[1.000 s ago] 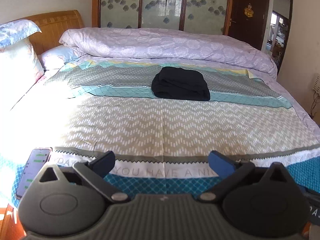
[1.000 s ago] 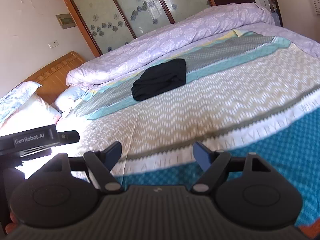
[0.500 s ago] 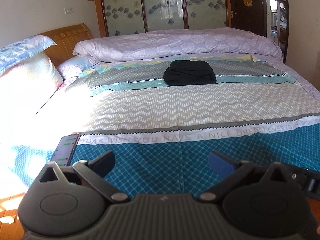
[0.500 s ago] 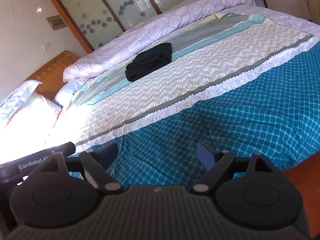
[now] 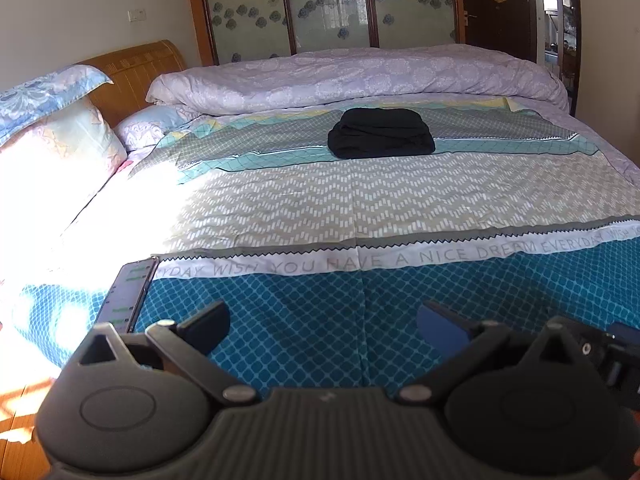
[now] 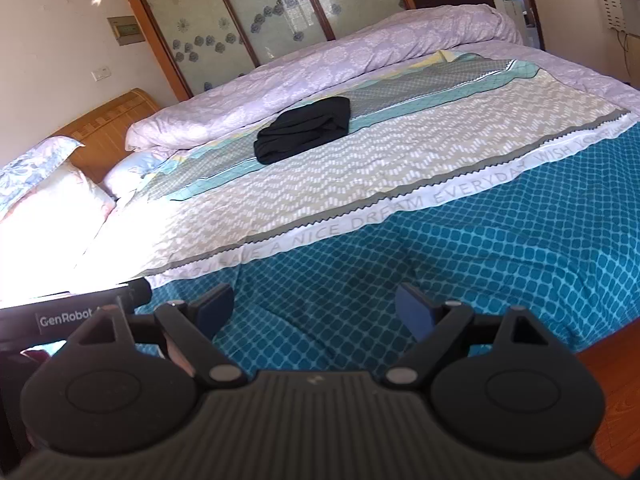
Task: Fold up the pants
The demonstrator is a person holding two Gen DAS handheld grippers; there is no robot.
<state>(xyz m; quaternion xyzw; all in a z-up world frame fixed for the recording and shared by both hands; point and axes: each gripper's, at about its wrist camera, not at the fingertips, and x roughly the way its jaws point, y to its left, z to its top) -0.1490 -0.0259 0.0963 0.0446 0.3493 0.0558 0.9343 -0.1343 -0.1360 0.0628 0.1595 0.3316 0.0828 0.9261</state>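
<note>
- Black pants lie as a compact folded bundle on the bed, well ahead of both jaws
- Left gripper and right gripper wide apart, holding nothing
- Folding looks complete

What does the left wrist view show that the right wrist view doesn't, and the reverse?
Only the left wrist view shows the phone lying at the bed's near left edge. Only the right wrist view shows the white appliance by the far right wall. Both show the folded black pants beside the rolled lilac duvet, and each view's own open gripper, the left gripper and the right gripper.
</note>
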